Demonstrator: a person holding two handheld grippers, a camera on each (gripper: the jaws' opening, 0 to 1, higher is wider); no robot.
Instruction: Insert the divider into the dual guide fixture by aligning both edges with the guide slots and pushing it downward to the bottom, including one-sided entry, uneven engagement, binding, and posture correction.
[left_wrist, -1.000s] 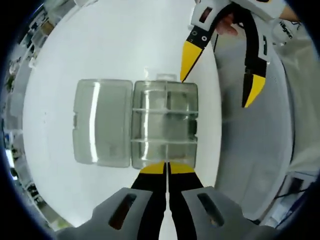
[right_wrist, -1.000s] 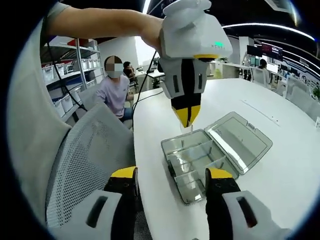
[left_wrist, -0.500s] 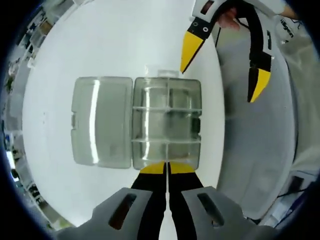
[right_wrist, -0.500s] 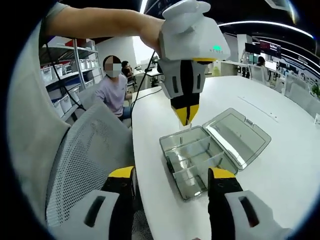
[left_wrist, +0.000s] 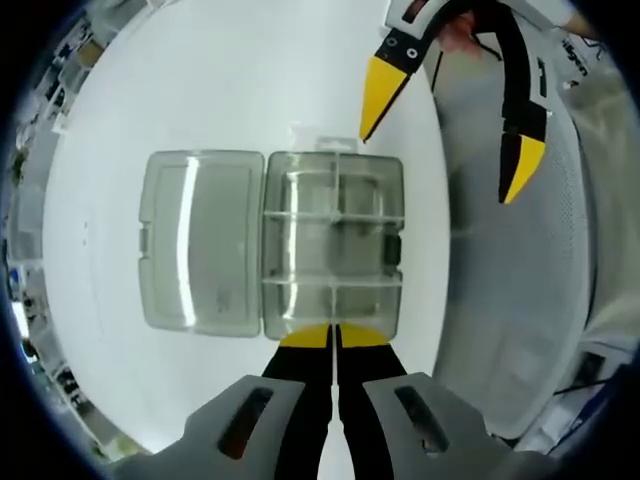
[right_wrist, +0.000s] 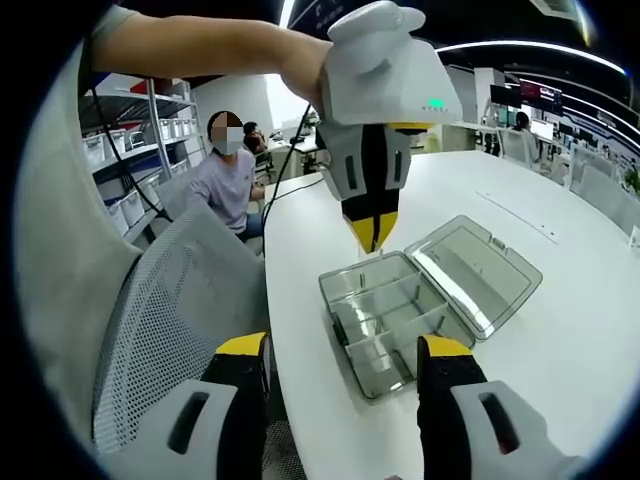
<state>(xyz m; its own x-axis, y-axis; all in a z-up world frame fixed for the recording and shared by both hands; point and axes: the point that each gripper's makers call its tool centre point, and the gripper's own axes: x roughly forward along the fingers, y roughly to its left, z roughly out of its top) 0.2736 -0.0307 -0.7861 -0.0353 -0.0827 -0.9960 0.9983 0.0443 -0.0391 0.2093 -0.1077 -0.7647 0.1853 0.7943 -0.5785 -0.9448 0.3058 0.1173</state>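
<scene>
Nearest to me in the left gripper view, my left gripper (left_wrist: 333, 337) has its yellow tips pressed together with no gap. They sit over the near wall of the clear box (left_wrist: 333, 245), and in the right gripper view the same gripper (right_wrist: 372, 238) hangs tip-down above that box (right_wrist: 385, 320). A thin clear piece seems to run down from the tips into the tray; I take it for the divider (right_wrist: 366, 264), but it is too faint to be sure I am pinching it.

The box rests near the edge of the white table (left_wrist: 230, 90), beside a mesh chair (right_wrist: 180, 300). Its lid (left_wrist: 195, 240) lies folded open flat, touching the tray along the hinge. Inside the tray I can see two crosswise partitions (left_wrist: 330, 216) standing in their slots and a lengthwise line down the middle. Whether that middle line is fully seated at the bottom I cannot tell.

My right gripper (right_wrist: 340, 362) is spread wide and holds nothing; its two yellow tips (left_wrist: 440, 130) hover beyond the far end of the box, one tip close to the far wall, not touching.

My judgement: the insertion is under way, with some partitions already in place. What is left is checking that both edges are in their guides and pressing down evenly to the floor of the tray.

Farther off, a seated person (right_wrist: 232, 175) and shelving.
</scene>
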